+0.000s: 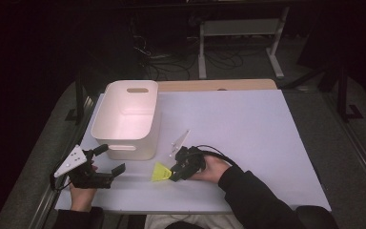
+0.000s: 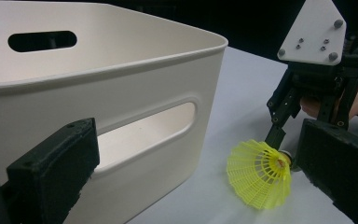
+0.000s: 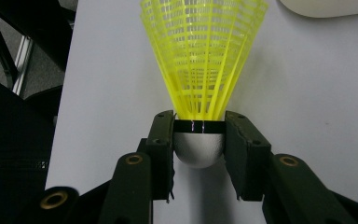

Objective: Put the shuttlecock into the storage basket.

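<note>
Right gripper view looks straight down the right hand-held gripper (image 3: 199,140), whose two black jaws are clamped on the white rounded cork of a yellow shuttlecock (image 3: 203,56). The mesh skirt fans away from the jaws, so the grip sits on the one firm part, which I'd judge is deliberate: the skirt would crush. From the high view the shuttlecock (image 1: 161,172) lies low at the near edge of the white surface (image 1: 248,124), just in front of the white bin (image 1: 126,119). The bin stands upright and looks empty; what shows of its floor is bare. Its nearness suggests that's where the shuttlecock is bound. The left hand-held gripper (image 1: 108,160) waits beside the bin, jaws apart, holding nothing.
</note>
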Tool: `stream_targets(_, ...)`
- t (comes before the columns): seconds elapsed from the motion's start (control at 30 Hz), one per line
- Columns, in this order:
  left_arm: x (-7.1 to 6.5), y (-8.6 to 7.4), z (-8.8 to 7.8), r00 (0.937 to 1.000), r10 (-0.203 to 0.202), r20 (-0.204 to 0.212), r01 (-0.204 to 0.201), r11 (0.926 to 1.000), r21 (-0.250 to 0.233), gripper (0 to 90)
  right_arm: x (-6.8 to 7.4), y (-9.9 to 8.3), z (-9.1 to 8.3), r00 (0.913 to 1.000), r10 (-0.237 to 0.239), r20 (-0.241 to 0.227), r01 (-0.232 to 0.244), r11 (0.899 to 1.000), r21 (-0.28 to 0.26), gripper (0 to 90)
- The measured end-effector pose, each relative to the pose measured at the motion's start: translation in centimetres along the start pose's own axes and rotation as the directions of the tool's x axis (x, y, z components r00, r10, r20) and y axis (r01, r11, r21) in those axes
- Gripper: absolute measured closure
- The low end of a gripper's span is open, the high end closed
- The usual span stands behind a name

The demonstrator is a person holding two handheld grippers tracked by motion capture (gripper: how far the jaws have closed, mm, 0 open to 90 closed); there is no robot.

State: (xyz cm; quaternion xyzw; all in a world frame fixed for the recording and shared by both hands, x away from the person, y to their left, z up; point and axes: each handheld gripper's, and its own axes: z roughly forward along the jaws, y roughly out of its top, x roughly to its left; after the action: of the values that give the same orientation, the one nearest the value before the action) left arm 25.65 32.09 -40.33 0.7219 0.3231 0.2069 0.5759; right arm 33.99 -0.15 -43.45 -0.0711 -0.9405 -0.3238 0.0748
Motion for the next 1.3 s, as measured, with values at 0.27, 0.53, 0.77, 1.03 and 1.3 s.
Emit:
stream_targets(0.27, 0.0, 0.0, 0.0, 1.0, 0.001, 0.0, -0.001, 1.0, 0.002, 0.0, 0.3, 0.5, -0.6, 0.9999, -0.011, 0.0, 0.011, 1.0, -0.01, 62.9)
stream_targets(0.53, 0.0, 0.0, 0.0, 1.0, 0.003, 0.0, -0.003, 1.0, 0.003, 0.0, 0.5, 1.0, -1.2, 0.9996, -0.027, 0.001, 0.027, 1.0, -0.013, 62.9)
stream_targets(0.77, 0.0, 0.0, 0.0, 1.0, 0.004, 0.0, -0.004, 1.0, 0.003, 0.0, 0.8, 1.4, -2.5, 0.9994, -0.033, 0.011, 0.033, 0.999, -0.023, 62.9)
stream_targets(1.03, 0.0, 0.0, 0.1, 1.0, 0.001, -0.001, -0.001, 1.0, 0.005, 0.0, 1.1, 1.6, -3.7, 0.9986, -0.043, 0.032, 0.044, 0.999, -0.026, 63.0)
stream_targets(1.3, 0.0, -0.1, 0.1, 1.0, 0.0, 0.0, 0.0, 1.0, 0.006, 0.0, 1.3, 1.9, -4.5, 0.9978, -0.052, 0.042, 0.053, 0.998, -0.038, 62.9)
